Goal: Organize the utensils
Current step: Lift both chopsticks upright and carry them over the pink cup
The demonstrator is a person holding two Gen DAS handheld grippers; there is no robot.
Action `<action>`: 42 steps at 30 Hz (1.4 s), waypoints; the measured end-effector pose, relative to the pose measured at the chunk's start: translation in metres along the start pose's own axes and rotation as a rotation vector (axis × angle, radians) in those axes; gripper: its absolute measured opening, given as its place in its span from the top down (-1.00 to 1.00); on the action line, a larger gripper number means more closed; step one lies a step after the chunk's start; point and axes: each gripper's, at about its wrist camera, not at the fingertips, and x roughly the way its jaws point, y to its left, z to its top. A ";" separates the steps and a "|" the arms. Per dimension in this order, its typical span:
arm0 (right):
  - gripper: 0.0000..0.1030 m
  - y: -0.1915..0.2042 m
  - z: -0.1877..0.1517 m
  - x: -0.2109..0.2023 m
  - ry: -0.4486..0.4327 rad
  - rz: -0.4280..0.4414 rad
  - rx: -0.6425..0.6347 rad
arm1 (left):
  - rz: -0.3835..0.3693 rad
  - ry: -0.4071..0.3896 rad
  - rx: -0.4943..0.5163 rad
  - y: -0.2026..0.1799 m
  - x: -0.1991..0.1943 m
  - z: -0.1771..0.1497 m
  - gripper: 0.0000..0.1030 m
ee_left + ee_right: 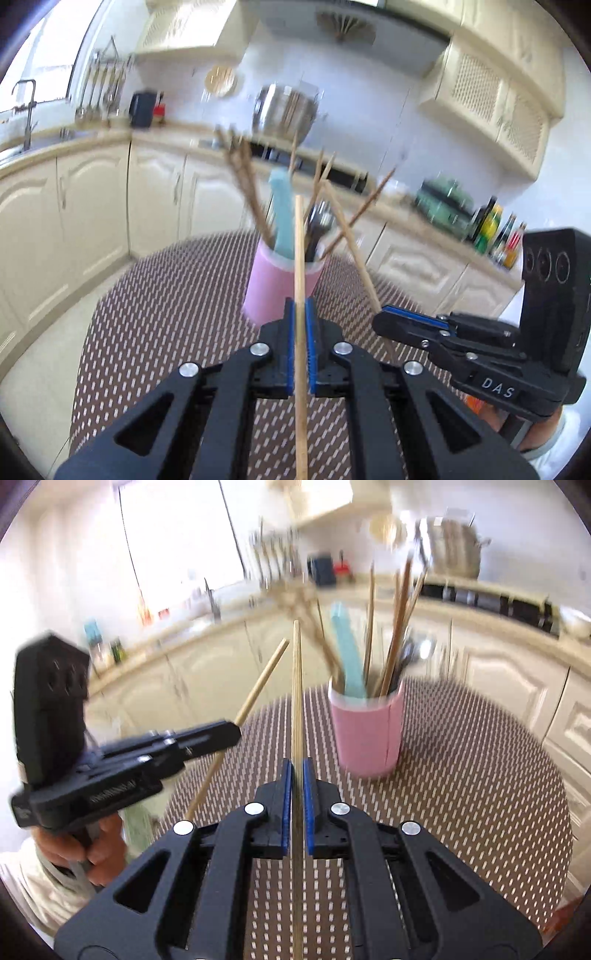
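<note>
Your left tongs (301, 321) are clamped narrow on a pale wooden chopstick (300, 280) that runs straight up the middle of the left wrist view, its tip reaching the rim of the pink cup (275, 286). Your right tongs (297, 775) are likewise pinched on a second chopstick (296, 686), which stands in the centre of the right wrist view with its tip well above the cup's mouth. Each tool shows in the other's view: the right tongs sit at the lower right of the left view with their stick slanting up toward the cup, and the left tongs sit at the left edge of the right view.

The pink cup stands on the brown patterned surface (166, 295), just beyond the left tongs and to the upper right of the right tongs. It already holds several brown sticks, a light blue handle (283, 214) and some dark metal cutlery (320, 225).

To seat these two well, bring one stick at a time. Lift each tip above the rim, aim for a gap between the blue handle and the cutlery, tilt the stick close to upright, then lower it before you loosen the tongs. The cup looks light and crowded, so a sideways push on the sticks inside it could tip it.

The only writing that reads clearly is "DAS" in white on the body of the right tool (498, 386); the lettering on the left tool in the right wrist view is too blurred to read.
</note>
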 end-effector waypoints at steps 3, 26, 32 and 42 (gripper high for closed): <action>0.88 -0.003 0.019 -0.015 -0.148 -0.016 0.024 | -0.032 -0.105 0.002 -0.008 -0.003 0.019 0.89; 0.87 -0.044 0.074 0.034 -0.481 -0.065 0.073 | -0.029 -0.563 0.003 -0.022 0.078 0.093 0.89; 0.87 -0.051 0.081 0.042 -0.527 -0.067 0.072 | -0.011 -0.582 -0.001 -0.016 0.099 0.092 0.89; 0.87 -0.055 0.069 0.059 -0.504 -0.074 0.065 | 0.043 -0.582 0.003 -0.007 0.124 0.079 0.89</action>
